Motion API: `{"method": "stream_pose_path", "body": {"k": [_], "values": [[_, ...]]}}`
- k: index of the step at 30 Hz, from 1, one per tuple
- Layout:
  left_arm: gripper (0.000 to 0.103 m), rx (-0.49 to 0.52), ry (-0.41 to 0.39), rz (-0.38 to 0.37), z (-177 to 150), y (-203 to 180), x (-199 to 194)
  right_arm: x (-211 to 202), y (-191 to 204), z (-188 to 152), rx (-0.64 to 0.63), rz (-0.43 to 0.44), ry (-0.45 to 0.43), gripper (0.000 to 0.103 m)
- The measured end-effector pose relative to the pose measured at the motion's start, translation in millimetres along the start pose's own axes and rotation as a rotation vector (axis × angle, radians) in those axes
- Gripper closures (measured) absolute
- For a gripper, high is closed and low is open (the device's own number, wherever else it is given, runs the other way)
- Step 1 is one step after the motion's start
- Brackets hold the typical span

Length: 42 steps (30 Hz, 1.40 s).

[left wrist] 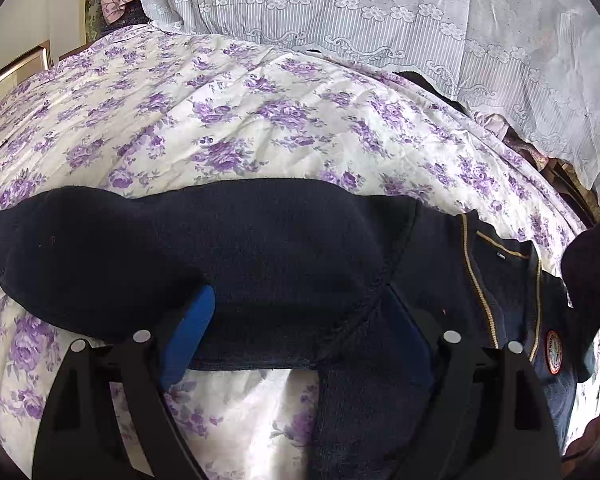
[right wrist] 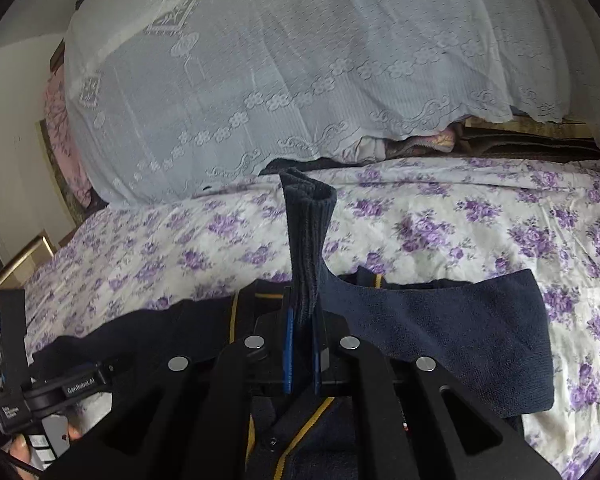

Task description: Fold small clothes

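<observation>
A small navy knit cardigan (left wrist: 284,256) with gold trim and a round badge (left wrist: 553,352) lies on the purple-flowered bed sheet (left wrist: 220,120). Its left sleeve is folded across the body. My left gripper (left wrist: 300,320) is open, its blue-padded fingers (left wrist: 192,336) resting on either side of the folded sleeve. In the right wrist view my right gripper (right wrist: 302,320) is shut on the ribbed cuff (right wrist: 308,232) of the right sleeve, and the cuff stands upright above the cardigan body (right wrist: 440,328). The right arm's dark shape shows at the right edge of the left wrist view (left wrist: 592,264).
A white lace cover (right wrist: 300,80) drapes over a pile at the back of the bed, with folded blankets (right wrist: 520,136) under it. The left hand-held gripper's handle (right wrist: 60,392) sits at lower left. A bed frame edge (left wrist: 12,76) shows at far left.
</observation>
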<state>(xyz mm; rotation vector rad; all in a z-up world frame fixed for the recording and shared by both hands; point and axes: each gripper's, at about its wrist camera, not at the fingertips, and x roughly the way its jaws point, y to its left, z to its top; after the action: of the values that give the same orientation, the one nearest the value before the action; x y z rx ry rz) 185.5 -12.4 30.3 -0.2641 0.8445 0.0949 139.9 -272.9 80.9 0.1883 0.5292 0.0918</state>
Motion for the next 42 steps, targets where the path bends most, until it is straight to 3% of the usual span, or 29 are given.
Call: {"method": "stream_pose_path", "body": {"k": [11,16,19,21,23,26,28,30,31,34,37,38,40,42], "values": [[0.020,0.003,0.000,0.001,0.7,0.4,0.6,43.5,30.0,-26.6,-0.080,0.060,0.199,0.095],[0.020,0.003,0.001,-0.002,1.1,0.7,0.5,70.8,37.8,-37.4,-0.093,0.093,0.353,0.092],[0.020,-0.004,0.003,-0.009,1.4,1.8,0.3,53.1,31.8,-30.0,-0.067,0.138,0.333,0.091],[0.020,-0.014,0.005,-0.020,2.2,4.0,0.3,26.1,22.9,-21.7,-0.076,0.150,0.250,0.091],[0.020,-0.020,0.004,-0.024,2.5,5.6,0.1,0.4,4.0,-9.2,-0.078,0.074,0.153,0.093],[0.020,-0.010,0.002,-0.011,1.5,3.2,0.2,-10.2,-50.9,5.8,0.034,-0.107,0.084,0.094],[0.020,-0.002,0.000,-0.002,0.9,1.7,0.4,-1.0,-93.8,5.5,0.145,-0.228,0.105,0.095],[0.019,0.005,0.000,0.004,0.8,0.7,1.2,29.2,-126.0,-7.6,0.209,-0.281,0.248,0.096],[0.019,0.008,0.000,0.005,0.8,0.4,1.5,44.7,-139.1,-20.1,0.252,-0.264,0.319,0.099],[0.019,0.008,0.002,0.002,1.2,1.6,1.6,25.2,-135.5,-18.9,0.267,-0.249,0.250,0.097],[0.018,0.006,0.004,-0.002,1.6,2.0,1.7,-13.4,-106.8,-19.7,0.188,-0.187,0.151,0.097],[0.018,0.006,0.004,-0.003,1.7,2.0,1.7,-22.6,-98.8,-27.0,0.171,-0.183,0.148,0.096],[0.018,0.007,0.006,-0.004,1.7,2.0,1.4,-10.6,-90.5,-52.3,0.138,-0.163,0.286,0.094],[0.018,0.003,0.009,-0.011,1.4,3.3,0.1,-7.7,-91.9,-59.8,0.142,-0.169,0.286,0.098]]}}
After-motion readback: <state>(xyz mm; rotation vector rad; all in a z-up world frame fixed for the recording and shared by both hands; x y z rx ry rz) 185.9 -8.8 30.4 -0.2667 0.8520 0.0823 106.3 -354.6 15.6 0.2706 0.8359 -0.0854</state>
